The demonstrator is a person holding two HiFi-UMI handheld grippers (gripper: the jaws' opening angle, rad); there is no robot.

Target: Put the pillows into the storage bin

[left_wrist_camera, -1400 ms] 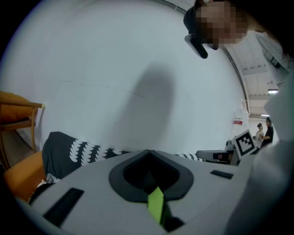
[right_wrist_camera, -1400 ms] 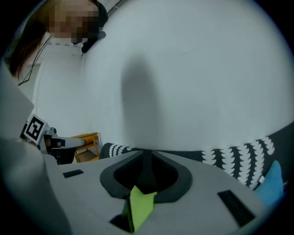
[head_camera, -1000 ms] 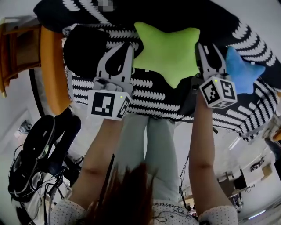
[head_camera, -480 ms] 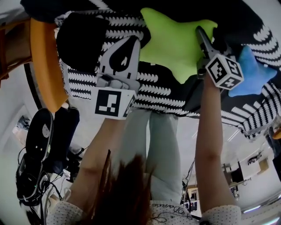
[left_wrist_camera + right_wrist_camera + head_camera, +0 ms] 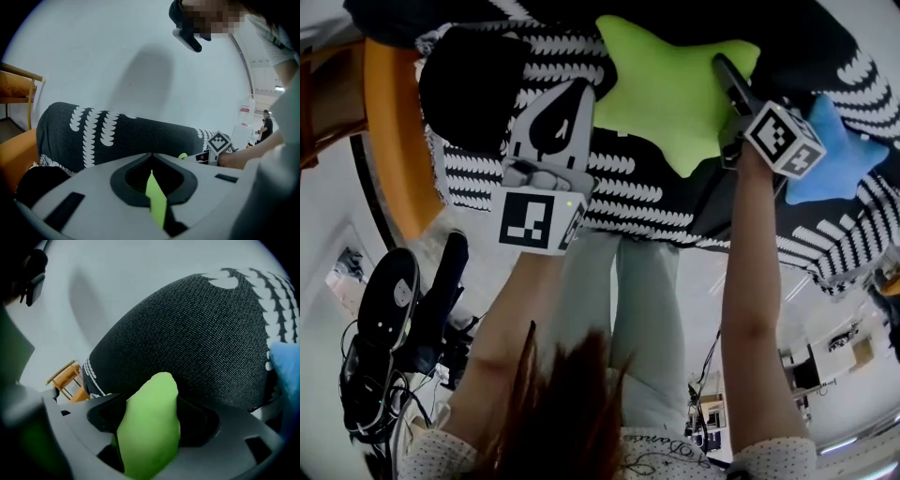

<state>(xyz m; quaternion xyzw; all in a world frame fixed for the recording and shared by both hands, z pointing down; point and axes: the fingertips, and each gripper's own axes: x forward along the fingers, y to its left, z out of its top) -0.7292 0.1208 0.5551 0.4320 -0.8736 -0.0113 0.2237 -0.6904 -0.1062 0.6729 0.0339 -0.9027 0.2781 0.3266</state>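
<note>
A lime-green star pillow [image 5: 670,89] lies on a couch with a black-and-white patterned cover [image 5: 637,192]. My left gripper [image 5: 579,94] sits at the pillow's left edge, shut on a thin green fold of it [image 5: 157,199]. My right gripper [image 5: 724,67] is at the pillow's upper right arm. Its jaws have just been opening, and that green arm [image 5: 150,423] lies between them without a clear squeeze. A blue star pillow [image 5: 830,150] rests just right of the right gripper; its edge [image 5: 287,369] also shows in the right gripper view. No storage bin is in view.
A big dark cushion [image 5: 211,333] with white marks backs the couch. A black rounded shape [image 5: 469,89] lies left of the left gripper. An orange chair [image 5: 394,141] stands at the left. Black equipment with cables [image 5: 384,319] sits on the floor at lower left.
My right gripper moved from beside the green pillow onto its upper right arm, rolling as it went, and its jaws widened. The left gripper shifted slightly and stayed shut.
</note>
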